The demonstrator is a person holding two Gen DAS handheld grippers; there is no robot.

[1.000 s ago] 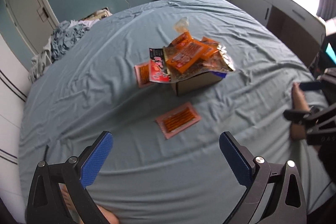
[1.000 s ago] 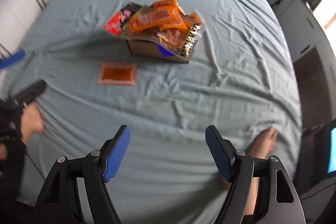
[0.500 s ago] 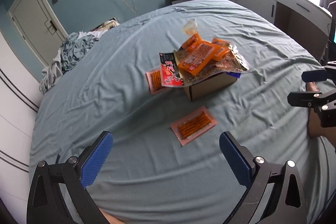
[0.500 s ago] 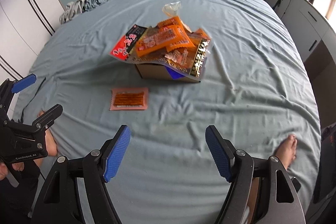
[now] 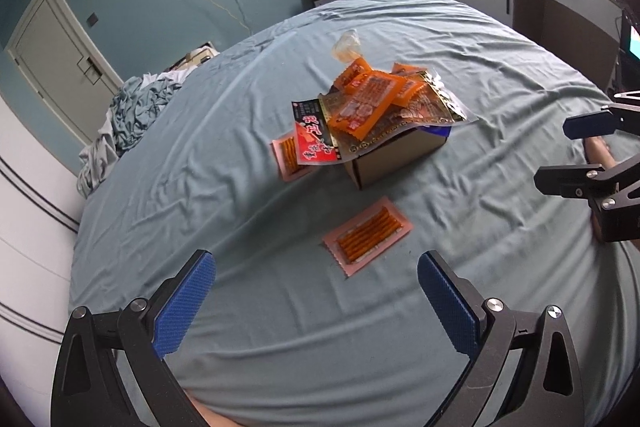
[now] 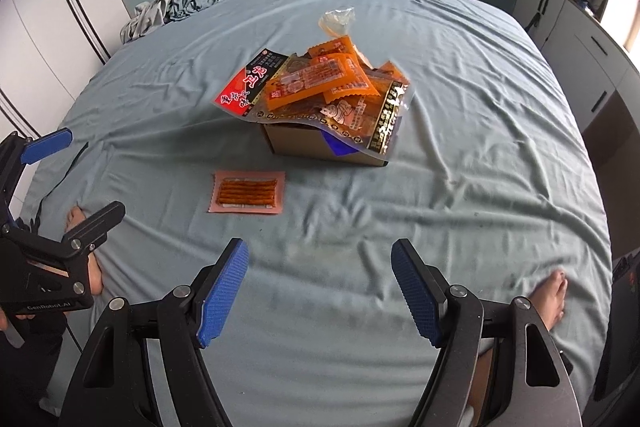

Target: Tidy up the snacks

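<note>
The left gripper point(image 5: 316, 301) tilts downward over the near part of the bed point(image 5: 240, 155), its blue-padded jaws spread wide with nothing between them. The right gripper point(image 6: 320, 289) tilts down the same way, jaws also wide and empty; in the left wrist view it shows at the far right edge, well off to the side of the left gripper.

Just ahead of the left gripper's jaws, slightly toward its right finger, a pink snack packet point(image 5: 367, 235) lies flat on the sheet. From the right gripper the same packet sits ahead and to the left. Beyond it stands a small cardboard box point(image 5: 394, 157), heaped with orange snack packets point(image 5: 366, 103) that overhang its rim. A red-and-black packet point(image 5: 314, 139) hangs off the box's left side, and a second pink packet point(image 5: 286, 161) lies partly under it. A clear plastic bag point(image 5: 347, 47) rests behind the box.

Bare wrinkled sheet lies open between both grippers and the loose packet. A bare foot point(image 6: 554, 293) rests on the bed edge to the right of the right gripper.
</note>
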